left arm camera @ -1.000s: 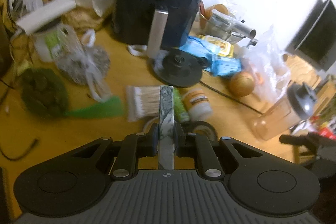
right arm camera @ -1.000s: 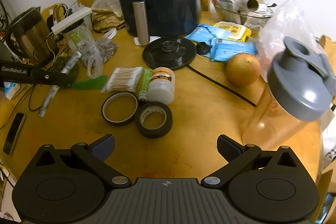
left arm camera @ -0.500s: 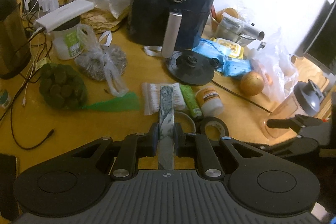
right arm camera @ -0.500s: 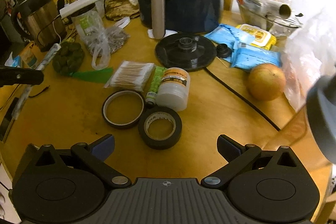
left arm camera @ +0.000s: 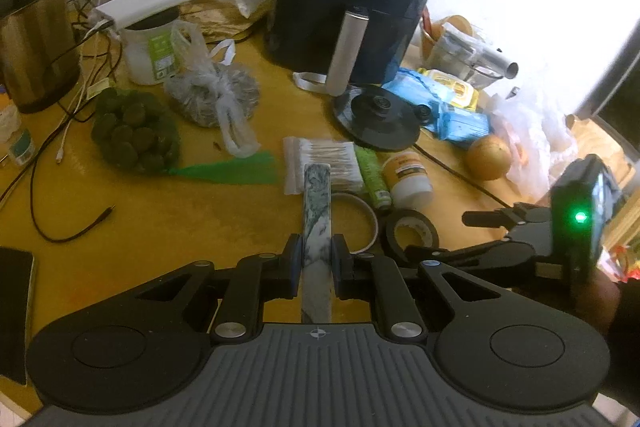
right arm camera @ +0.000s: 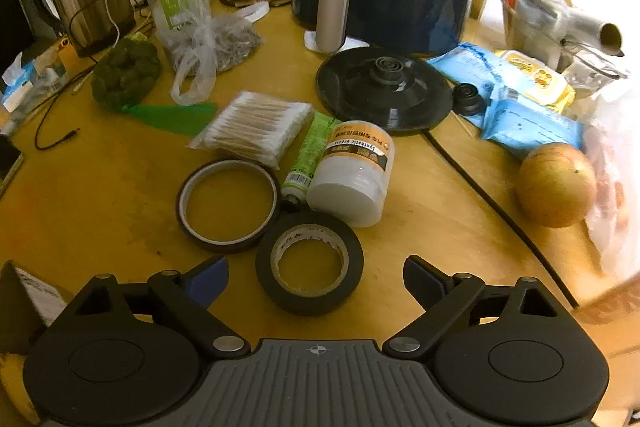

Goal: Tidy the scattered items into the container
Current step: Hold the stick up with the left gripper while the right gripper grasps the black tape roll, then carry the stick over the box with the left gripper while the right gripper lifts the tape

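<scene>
Closing my right gripper around the black tape roll, flat on the desk, jaws not yet touching; it looks light, stiff, best pinched across its outer rim. My left gripper clamps a marbled bar.

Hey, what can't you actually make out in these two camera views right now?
- Container for tidying: in neither view.
- Marbled stick: near end hidden behind left gripper.
- White jar label: print too small.
- Right gripper, closing: whether its fingers touch the black tape roll, unclear.
</scene>
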A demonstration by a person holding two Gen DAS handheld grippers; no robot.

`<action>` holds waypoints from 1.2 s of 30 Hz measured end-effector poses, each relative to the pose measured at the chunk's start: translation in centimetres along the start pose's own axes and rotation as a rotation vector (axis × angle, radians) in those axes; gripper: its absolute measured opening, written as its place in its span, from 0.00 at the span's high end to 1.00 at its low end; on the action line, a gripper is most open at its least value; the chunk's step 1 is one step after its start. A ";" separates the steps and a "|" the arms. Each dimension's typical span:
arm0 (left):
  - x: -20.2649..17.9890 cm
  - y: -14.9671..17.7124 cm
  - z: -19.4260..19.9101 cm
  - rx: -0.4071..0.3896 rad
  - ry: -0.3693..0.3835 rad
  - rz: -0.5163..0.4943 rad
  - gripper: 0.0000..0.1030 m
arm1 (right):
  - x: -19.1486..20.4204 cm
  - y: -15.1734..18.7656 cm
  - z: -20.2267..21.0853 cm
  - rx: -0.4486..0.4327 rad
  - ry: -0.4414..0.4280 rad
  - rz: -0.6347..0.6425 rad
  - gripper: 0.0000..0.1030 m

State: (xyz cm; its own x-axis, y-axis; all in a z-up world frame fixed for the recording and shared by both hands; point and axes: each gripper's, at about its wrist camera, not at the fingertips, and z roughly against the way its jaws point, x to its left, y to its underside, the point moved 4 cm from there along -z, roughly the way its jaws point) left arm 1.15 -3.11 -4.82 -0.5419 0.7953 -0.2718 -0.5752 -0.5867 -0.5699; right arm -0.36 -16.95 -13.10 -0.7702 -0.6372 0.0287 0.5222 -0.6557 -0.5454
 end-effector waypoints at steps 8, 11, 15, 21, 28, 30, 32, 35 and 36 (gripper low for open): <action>0.6 0.3 0.5 -0.001 -0.029 0.040 0.85 | 0.0 -0.2 -3.1 0.043 0.001 0.041 0.14; 0.7 0.5 0.6 0.000 -0.034 0.053 0.85 | 0.3 -0.2 -3.8 0.052 -0.015 0.055 0.23; 0.7 0.6 0.7 0.000 -0.039 0.070 0.85 | 0.5 0.3 -4.3 0.043 -0.026 0.059 0.26; 0.5 0.8 0.7 0.001 -0.044 0.087 0.85 | 0.5 0.4 -4.3 0.039 -0.028 0.059 0.27; -0.5 0.8 0.9 -0.009 -0.043 0.080 0.85 | 0.4 0.2 -4.0 0.044 -0.045 0.060 0.27; -0.9 0.8 1.1 -0.013 -0.043 0.073 0.85 | 0.4 0.3 -3.4 0.037 -0.052 0.056 0.27; -1.1 0.8 1.2 -0.015 -0.044 0.068 0.85 | 0.3 0.3 -2.7 0.026 -0.059 0.051 0.27; -1.5 0.9 1.3 -0.014 -0.045 0.061 0.85 | 0.1 0.3 -1.5 0.017 -0.066 0.043 0.27; -1.6 1.0 1.3 -0.014 -0.045 0.059 0.85 | 0.0 0.4 -1.0 0.014 -0.069 0.038 0.27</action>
State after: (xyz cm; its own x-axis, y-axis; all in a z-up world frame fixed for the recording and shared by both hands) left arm 0.66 -5.15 -3.92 -0.6015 0.7517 -0.2704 -0.5331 -0.6298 -0.5649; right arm -0.56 -16.79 -14.16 -0.7228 -0.6879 0.0662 0.5562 -0.6359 -0.5351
